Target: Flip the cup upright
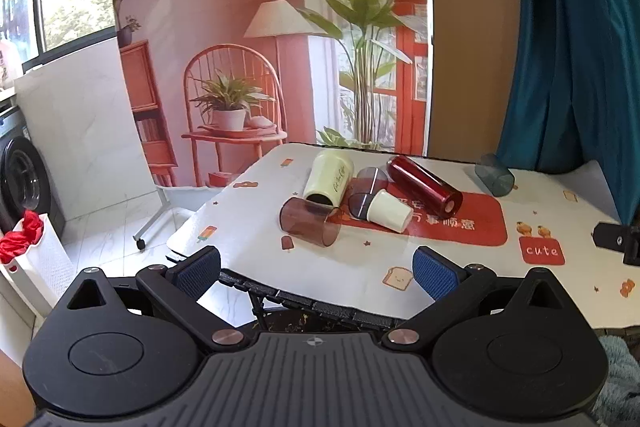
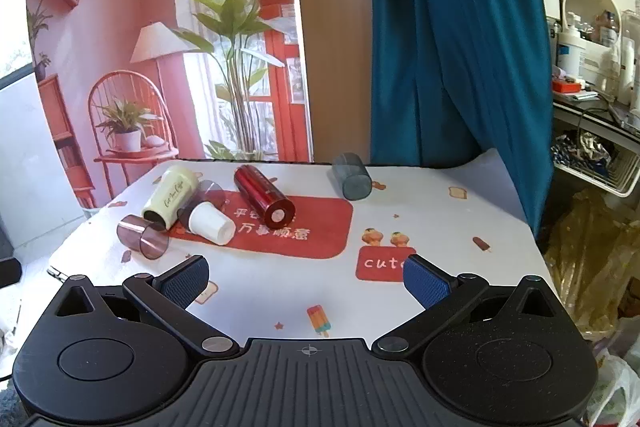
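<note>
The left claw [image 1: 316, 269] is spread wide w/ nothing between its blue pads. It hangs over the near edge of the surface [image 1: 256, 227], a white top w/ little cartoon pictures on it. The right claw [image 2: 306, 279] is spread wide too and holds nothing. It floats above the near part of the surface [image 2: 440, 227], close to a small red "cute" patch [image 2: 384, 263].

All the cups lie on their sides, far from both claws. Most sit in a bunch on and by a big red mat w/ white writing [image 2: 316, 231]. A see-through brown plastic cup [image 1: 310, 221] lies at the left, just off the mat. Its one end touches the pale yellow cup w/ black writing [image 1: 329, 177]. Next to that is a small white paper cup [image 1: 390, 210], w/ a smoky grey see-through cup [image 1: 366, 183] tucked behind it. A shiny dark red tall cup [image 1: 425, 191] lies on the mat to the right of those. A blue-grey see-through cup [image 1: 494, 174] lies alone near the far edge, by a blue curtain [image 1: 572, 39].
</note>
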Tool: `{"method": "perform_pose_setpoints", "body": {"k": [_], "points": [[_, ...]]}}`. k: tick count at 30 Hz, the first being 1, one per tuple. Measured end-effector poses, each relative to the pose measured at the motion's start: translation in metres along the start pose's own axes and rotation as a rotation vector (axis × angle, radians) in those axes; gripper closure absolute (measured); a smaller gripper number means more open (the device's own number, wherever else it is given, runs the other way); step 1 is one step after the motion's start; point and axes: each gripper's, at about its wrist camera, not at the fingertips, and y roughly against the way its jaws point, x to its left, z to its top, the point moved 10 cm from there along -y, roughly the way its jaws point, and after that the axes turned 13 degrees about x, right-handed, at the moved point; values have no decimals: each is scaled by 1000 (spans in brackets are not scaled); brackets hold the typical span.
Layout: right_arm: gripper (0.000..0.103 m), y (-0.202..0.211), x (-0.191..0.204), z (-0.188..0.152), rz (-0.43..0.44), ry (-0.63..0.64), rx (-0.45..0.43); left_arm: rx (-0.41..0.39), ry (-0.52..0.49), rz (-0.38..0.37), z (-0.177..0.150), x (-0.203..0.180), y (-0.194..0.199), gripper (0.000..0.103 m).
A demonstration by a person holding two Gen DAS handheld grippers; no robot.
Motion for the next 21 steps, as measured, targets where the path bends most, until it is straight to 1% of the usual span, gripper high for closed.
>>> {"method": "perform_pose_setpoints", "body": {"k": [1,4,21], "points": [[0,0,1,0,0,1,1,1,4,13,4,-4,-1,0],[0,2,-1,-1,-1,6,0,-6,4,19,5,-5,0,0],[0,-2,-5,-1,0,1,8,-10,14,23,2,-5,-1,0]]}}
